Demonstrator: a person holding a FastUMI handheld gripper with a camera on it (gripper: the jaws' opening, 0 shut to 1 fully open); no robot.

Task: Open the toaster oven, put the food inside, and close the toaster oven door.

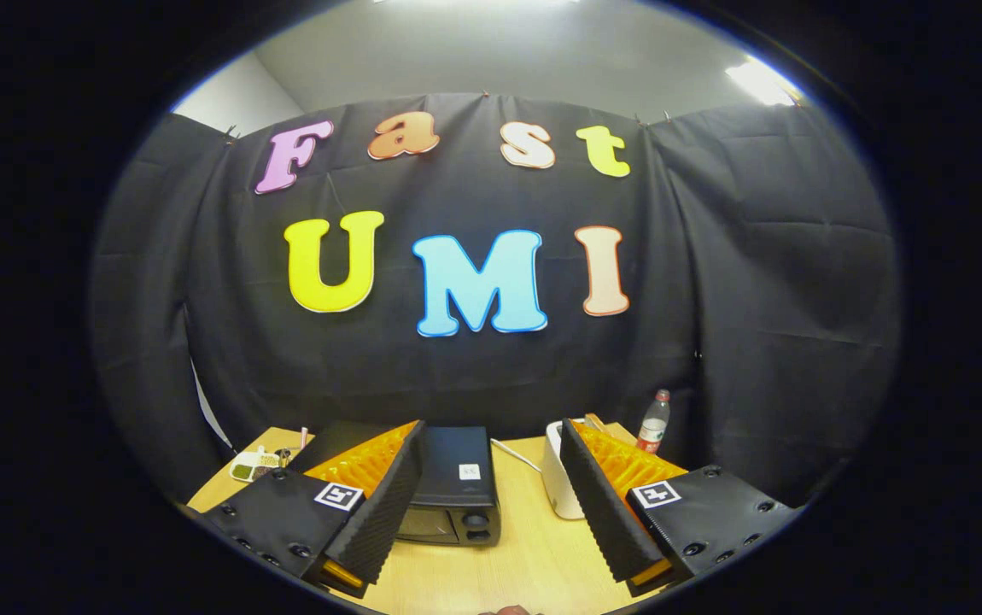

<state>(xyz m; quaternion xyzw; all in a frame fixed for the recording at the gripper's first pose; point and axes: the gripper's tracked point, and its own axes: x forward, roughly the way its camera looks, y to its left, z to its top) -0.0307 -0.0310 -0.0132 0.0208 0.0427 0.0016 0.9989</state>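
Wooden tabletop in front of the black cloth wall. Black toaster oven upon it, door closed, just ahead of the spread fingers of the hand-held gripper, nothing pinched. White appliance beside the oven. Small food plate off left. Red-capped bottle behind.

Your one camera rides on the gripper and looks forward along its two fingers, which stand wide apart at the bottom. It sits high above the wooden table and faces the black cloth wall at the back. The toaster oven lies low and just ahead, between the fingers, still some way off from you.
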